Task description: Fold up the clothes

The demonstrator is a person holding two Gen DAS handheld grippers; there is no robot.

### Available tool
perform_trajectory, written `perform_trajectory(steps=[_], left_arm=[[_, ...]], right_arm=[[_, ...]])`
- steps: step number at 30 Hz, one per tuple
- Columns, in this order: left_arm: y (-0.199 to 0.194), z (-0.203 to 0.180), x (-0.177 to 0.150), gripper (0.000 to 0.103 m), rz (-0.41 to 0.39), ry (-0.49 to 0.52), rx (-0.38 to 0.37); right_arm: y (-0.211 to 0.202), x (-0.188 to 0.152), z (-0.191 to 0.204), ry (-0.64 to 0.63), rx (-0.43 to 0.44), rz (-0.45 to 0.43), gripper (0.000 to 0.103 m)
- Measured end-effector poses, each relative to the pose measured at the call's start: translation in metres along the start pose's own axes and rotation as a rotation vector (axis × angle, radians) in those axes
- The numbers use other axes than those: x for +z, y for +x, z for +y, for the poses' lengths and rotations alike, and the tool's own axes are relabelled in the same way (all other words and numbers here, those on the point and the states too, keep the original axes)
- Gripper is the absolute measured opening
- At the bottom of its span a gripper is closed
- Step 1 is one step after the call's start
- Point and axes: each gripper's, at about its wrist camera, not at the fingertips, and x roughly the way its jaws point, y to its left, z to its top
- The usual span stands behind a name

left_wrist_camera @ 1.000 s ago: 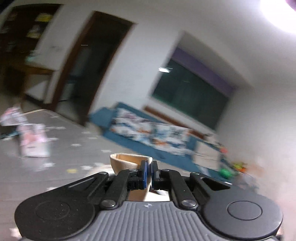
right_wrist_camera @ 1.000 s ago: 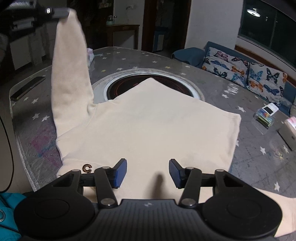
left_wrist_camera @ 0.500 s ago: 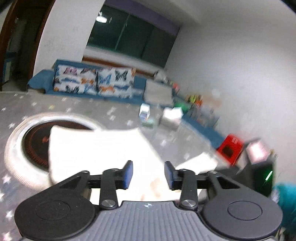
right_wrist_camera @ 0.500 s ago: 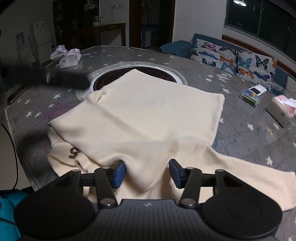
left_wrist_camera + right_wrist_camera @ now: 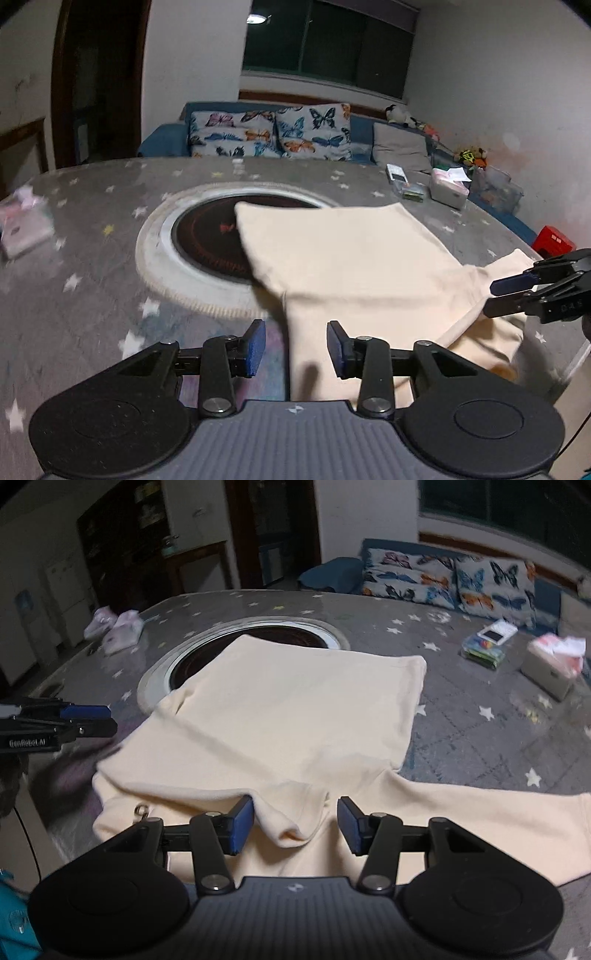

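Note:
A cream sweatshirt [image 5: 295, 709] lies flat on the grey star-patterned table [image 5: 480, 738], its far hem partly over the round inset. One sleeve lies folded across the body [image 5: 207, 760]. The other sleeve [image 5: 498, 812] stretches out to the right. My left gripper [image 5: 296, 347] is open just above the near left edge of the sweatshirt [image 5: 351, 258] and holds nothing. It shows from the side in the right wrist view as the left gripper [image 5: 88, 720]. My right gripper [image 5: 295, 823] is open over a bunched fold at the near edge, with cloth between but not pinched. From the left wrist view the right gripper [image 5: 509, 295] hovers at the sweatshirt's right side.
A dark round hotplate [image 5: 207, 236] with a pale rim sits in the table's middle. A tissue box [image 5: 448, 188] and small packets [image 5: 402, 181] stand at the far right, pink packets [image 5: 118, 627] at the far left. A sofa with butterfly cushions [image 5: 269, 136] lies beyond the table.
The left gripper held the sleeve raised, then let it go. The sleeve now lies across the body, and the left gripper has come down open at the near edge. The right gripper stayed open.

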Motion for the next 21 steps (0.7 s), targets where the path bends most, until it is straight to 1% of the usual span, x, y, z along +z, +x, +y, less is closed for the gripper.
perform_trajectory(steps=[4, 6, 10, 13, 14, 15, 17, 19, 20, 21], left_arm=[[0.017, -0.001, 0.008, 0.039, 0.016, 0.016, 0.004], [0.025, -0.001, 0.011, 0.038, 0.023, 0.027, 0.003], [0.040, 0.000, 0.014, 0.038, 0.037, 0.050, 0.000], [0.048, 0.002, 0.013, 0.031, 0.053, 0.045, 0.002], [0.050, 0.003, 0.013, 0.026, 0.055, 0.043, -0.005], [0.051, 0.003, 0.012, 0.022, 0.054, 0.044, -0.007], [0.051, 0.002, 0.010, 0.017, 0.045, 0.053, -0.004], [0.050, 0.001, 0.008, 0.013, 0.034, 0.063, -0.003], [0.049, 0.001, 0.008, 0.012, 0.027, 0.068, -0.003], [0.048, 0.001, 0.007, 0.011, 0.018, 0.073, -0.002]], right_arm=[[0.002, 0.005, -0.010, 0.075, 0.026, -0.018, 0.047], [-0.004, 0.006, -0.008, 0.070, 0.025, -0.032, 0.047], [-0.012, 0.009, -0.005, 0.035, -0.002, -0.039, 0.047], [-0.003, 0.009, -0.008, 0.019, -0.049, -0.021, 0.044], [0.004, 0.009, -0.007, 0.016, -0.050, -0.004, 0.040], [0.008, 0.008, -0.007, 0.010, -0.051, 0.005, 0.036], [0.016, 0.007, -0.005, -0.008, -0.059, 0.022, 0.033], [0.023, 0.004, -0.002, -0.033, -0.073, 0.038, 0.028], [0.025, 0.004, 0.000, -0.043, -0.082, 0.041, 0.023], [0.024, 0.003, 0.003, -0.055, -0.090, 0.039, 0.013]])
